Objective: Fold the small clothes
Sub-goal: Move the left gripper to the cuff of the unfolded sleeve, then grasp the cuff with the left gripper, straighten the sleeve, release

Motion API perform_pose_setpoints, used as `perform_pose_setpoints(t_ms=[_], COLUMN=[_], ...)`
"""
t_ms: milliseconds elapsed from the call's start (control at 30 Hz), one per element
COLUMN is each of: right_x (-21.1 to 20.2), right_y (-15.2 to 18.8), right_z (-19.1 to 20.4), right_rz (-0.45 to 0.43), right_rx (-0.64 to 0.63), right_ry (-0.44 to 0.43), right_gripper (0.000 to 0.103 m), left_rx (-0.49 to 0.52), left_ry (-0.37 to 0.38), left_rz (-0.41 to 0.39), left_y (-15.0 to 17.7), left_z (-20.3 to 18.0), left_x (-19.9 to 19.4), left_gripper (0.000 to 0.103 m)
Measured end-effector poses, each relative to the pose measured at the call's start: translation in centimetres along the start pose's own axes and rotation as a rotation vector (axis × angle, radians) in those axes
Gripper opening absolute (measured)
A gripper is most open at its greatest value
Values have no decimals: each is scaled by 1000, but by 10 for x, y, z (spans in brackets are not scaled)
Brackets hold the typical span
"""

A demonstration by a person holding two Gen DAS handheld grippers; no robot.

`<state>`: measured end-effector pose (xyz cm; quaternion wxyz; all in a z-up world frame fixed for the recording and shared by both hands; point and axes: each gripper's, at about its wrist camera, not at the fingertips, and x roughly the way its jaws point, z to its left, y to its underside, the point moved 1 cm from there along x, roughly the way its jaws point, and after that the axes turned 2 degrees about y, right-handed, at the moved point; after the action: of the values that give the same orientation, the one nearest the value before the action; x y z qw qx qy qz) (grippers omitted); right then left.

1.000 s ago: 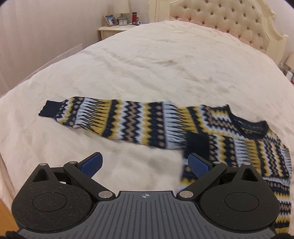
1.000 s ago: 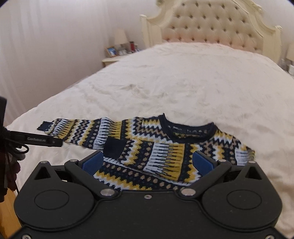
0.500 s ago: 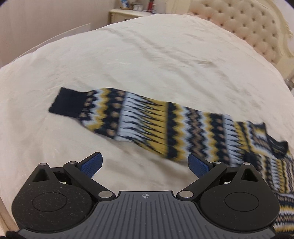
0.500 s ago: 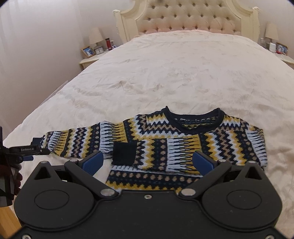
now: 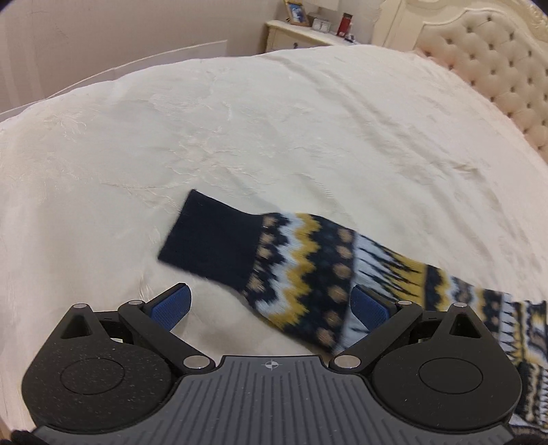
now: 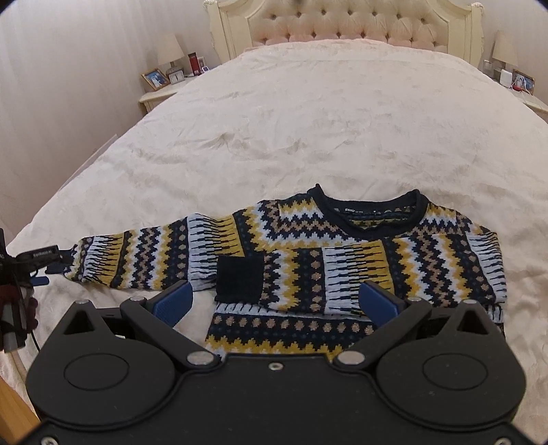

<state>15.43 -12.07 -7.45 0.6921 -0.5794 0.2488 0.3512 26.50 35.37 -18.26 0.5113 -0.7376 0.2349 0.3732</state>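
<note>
A small knit sweater [image 6: 342, 260] with navy, yellow and white zigzags lies flat on the cream bedspread [image 6: 308, 119]. One sleeve is folded across the chest, and its navy cuff [image 6: 239, 279] rests near the middle. The other sleeve [image 6: 144, 256] stretches out to the left. My left gripper [image 5: 270, 304] is open and low over that sleeve's end. The navy cuff [image 5: 212, 246] lies just ahead of its fingers, and the patterned part [image 5: 308, 274] runs past the right finger. My right gripper [image 6: 274, 301] hovers open above the sweater's lower hem, holding nothing.
A tufted headboard [image 6: 342, 30] closes the far end of the bed. A nightstand [image 6: 164, 85] with a lamp, photo frame and red bottle stands at the far left, and another [image 6: 513, 82] at the far right. The bed's left edge drops to wooden floor [image 6: 13, 410].
My left gripper has travelled left along the outstretched sleeve to its cuff and come closer to it. The right gripper has shifted so the sweater sits centred below it. Both stay open.
</note>
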Motion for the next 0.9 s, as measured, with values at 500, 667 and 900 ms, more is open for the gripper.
perform_pose_setpoints(t_ms=[500, 667, 900], right_x=[15, 17, 20], right_y=[-10, -9, -6], right_z=[15, 18, 19], right_rz=[43, 59, 77], right_rx=[-31, -37, -39], right_ry=[-1, -6, -26], right_gripper=[103, 103, 103], left_rx=[-92, -122, -134], left_ry=[71, 117, 169], left_rz=[-17, -14, -71], left_y=[-10, -10, -15], left_z=[20, 24, 16], left_x=[34, 29, -6], left_gripper=[67, 16, 15])
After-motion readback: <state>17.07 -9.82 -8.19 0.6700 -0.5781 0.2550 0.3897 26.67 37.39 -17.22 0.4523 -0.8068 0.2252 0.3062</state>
